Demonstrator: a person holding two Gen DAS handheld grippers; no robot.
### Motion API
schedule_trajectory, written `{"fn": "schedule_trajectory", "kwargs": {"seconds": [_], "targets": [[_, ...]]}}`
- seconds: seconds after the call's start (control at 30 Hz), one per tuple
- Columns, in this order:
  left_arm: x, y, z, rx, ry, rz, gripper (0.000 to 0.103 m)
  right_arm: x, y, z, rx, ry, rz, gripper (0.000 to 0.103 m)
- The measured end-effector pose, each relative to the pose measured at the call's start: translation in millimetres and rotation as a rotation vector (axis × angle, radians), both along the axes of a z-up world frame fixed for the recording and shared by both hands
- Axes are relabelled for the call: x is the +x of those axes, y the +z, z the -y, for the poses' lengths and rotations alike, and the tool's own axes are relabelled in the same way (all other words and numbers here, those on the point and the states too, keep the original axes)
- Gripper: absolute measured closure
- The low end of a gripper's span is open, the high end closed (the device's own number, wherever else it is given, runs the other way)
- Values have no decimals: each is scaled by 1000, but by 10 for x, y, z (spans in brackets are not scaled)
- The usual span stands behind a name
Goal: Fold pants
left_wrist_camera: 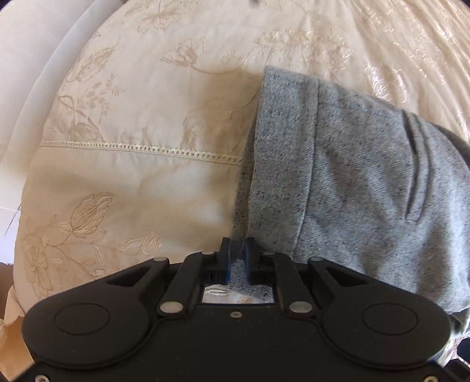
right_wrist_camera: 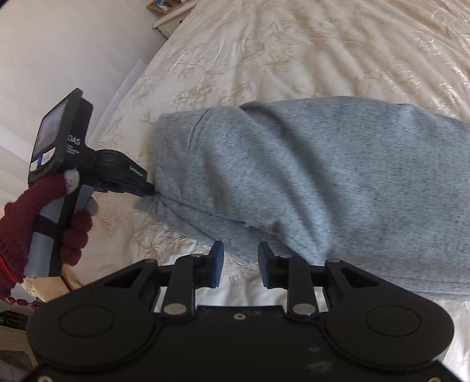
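Grey speckled pants lie folded on a cream embroidered bedspread. My left gripper is shut on the pants' near left edge, with grey fabric pinched between its fingers. In the right wrist view the same pants fill the middle and right, and the left gripper shows pinching their left corner, held by a hand in a dark red glove. My right gripper is open and empty, just in front of the pants' near edge and not touching them.
The bedspread runs far back and right. The bed's left edge borders a white wall. A picture frame stands on furniture at the far left corner.
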State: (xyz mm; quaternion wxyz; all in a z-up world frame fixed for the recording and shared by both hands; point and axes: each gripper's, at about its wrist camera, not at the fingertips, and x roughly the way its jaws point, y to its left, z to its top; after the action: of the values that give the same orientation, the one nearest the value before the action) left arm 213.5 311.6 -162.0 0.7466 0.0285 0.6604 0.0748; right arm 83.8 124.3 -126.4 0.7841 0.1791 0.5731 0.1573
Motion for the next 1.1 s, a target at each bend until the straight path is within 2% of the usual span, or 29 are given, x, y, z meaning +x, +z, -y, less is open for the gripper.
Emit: {"fn": "schedule_trajectory", "kwargs": {"seconds": [0.13,0.37,0.57,0.63,0.67,0.83,0.9,1.0,1.1], "targets": [[28,-51,-72,-44,-10,-3,85,113,-176,-157,12,-78,-39,66],[111,-122,-80,-34,-40,-6,86,310,-500,-144,102,-243,-163,62],[132,-35,-110,-27,-83,15,86,398,-648,-38,214,-442,-207,61],[80,87,-141,-32,-72,35,86,399,-637,-7,249,-487,-174,77],[42,171,-161,-33,-66,49,86,400,-602,12,254,-474,-174,97],[-40,730,-169,-18,-108,182,86,303,-200,-18,213,-340,-81,98],[-10,860,-102,-12,-136,230,86,197,-85,-56,193,-270,-63,98],[84,854,91,-33,-193,244,86,123,-197,-160,135,-225,-94,98],[133,738,365,-30,-245,227,86,139,-446,-195,117,-249,-151,98]]}}
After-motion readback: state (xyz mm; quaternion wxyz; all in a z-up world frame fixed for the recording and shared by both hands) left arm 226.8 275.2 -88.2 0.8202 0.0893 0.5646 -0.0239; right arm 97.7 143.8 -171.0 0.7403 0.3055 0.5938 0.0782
